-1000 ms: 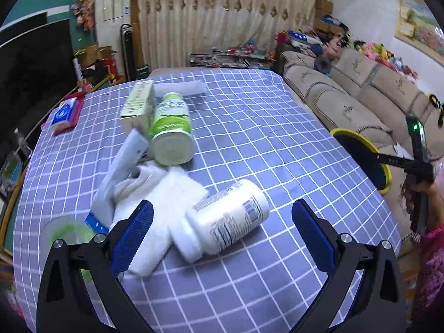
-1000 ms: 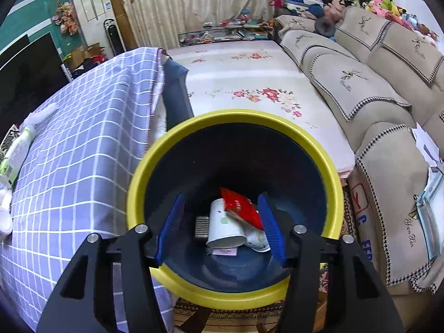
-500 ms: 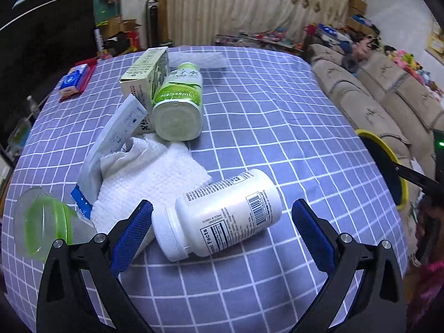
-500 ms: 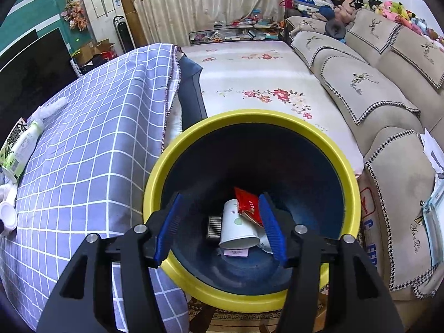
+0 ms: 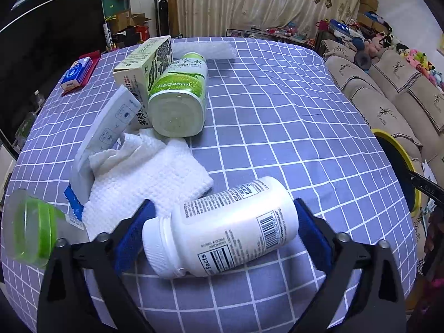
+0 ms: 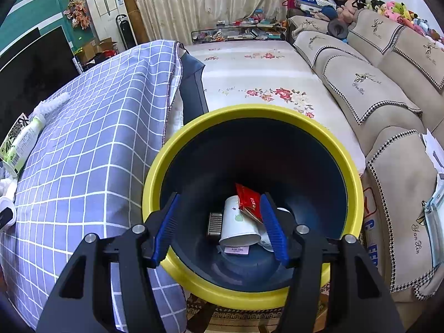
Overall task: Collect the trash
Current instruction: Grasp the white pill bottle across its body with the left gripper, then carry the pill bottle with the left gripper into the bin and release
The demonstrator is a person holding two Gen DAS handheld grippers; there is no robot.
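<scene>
Pill bottle (image 5: 224, 224), white with a screw cap at its lower-left end, lies on its side low in the left wrist frame, squarely between the two blue pads of the left gripper (image 5: 222, 230). The jaws are closing around it; the right pad sits just against the bottle's base end, while the left pad is beside the cap, and whether either pad already presses cannot be told. The bottle rests on the checked tablecloth (image 5: 277, 116).

Up and left of the bottle a white cloth (image 5: 149, 174) spreads across the centre-left of the frame, its lower edge running behind the left pad. A green-labelled drink bottle (image 5: 177, 97) lies on its side in the upper left, with a cream carton (image 5: 144, 66) touching it on the left and a pale flat packet (image 5: 111, 127) leaning below that. At the far left edge sits a clear cup with a green band (image 5: 30, 227).

In the right wrist frame the right gripper (image 6: 219, 227) hangs over the yellow-rimmed bin (image 6: 249, 111), its jaws partly spread with nothing between them. Down in the bin lie a white paper cup (image 6: 236, 222) and a red wrapper (image 6: 249, 199). The bin's rim also shows at the right edge of the left wrist frame.
</scene>
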